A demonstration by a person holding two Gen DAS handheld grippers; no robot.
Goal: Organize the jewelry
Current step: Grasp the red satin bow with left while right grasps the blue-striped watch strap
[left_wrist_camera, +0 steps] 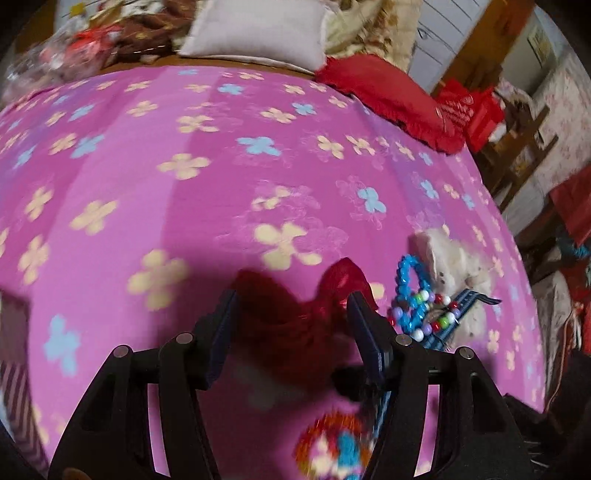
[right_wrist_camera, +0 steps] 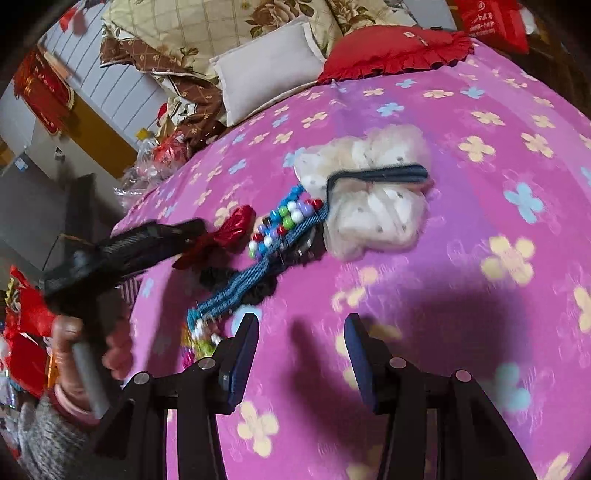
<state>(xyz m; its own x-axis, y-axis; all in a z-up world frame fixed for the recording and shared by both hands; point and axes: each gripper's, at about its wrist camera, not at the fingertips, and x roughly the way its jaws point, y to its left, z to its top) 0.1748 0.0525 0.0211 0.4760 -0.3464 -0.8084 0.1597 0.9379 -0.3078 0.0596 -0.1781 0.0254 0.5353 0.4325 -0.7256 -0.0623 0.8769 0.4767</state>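
Observation:
A pile of accessories lies on the pink flowered bedspread (left_wrist_camera: 221,155). My left gripper (left_wrist_camera: 291,302) is open, its jaws on either side of a red bow (left_wrist_camera: 295,314); it also shows in the right wrist view (right_wrist_camera: 207,229) at the red bow (right_wrist_camera: 225,232). Beside it lie a blue bead bracelet (left_wrist_camera: 408,280), a multicoloured bead bracelet (right_wrist_camera: 284,221), a blue woven band (right_wrist_camera: 258,269), a white fluffy scrunchie (right_wrist_camera: 373,206) and a black scrunchie (right_wrist_camera: 218,277). My right gripper (right_wrist_camera: 301,328) is open and empty, above bare bedspread in front of the pile.
A red cushion (right_wrist_camera: 395,51), a white pillow (right_wrist_camera: 266,66) and folded quilts (right_wrist_camera: 192,33) lie at the bed's far end. A colourful beaded piece (left_wrist_camera: 332,446) lies under the left gripper. A striped box (left_wrist_camera: 14,350) sits at the left edge. Furniture stands beyond the bed's right edge.

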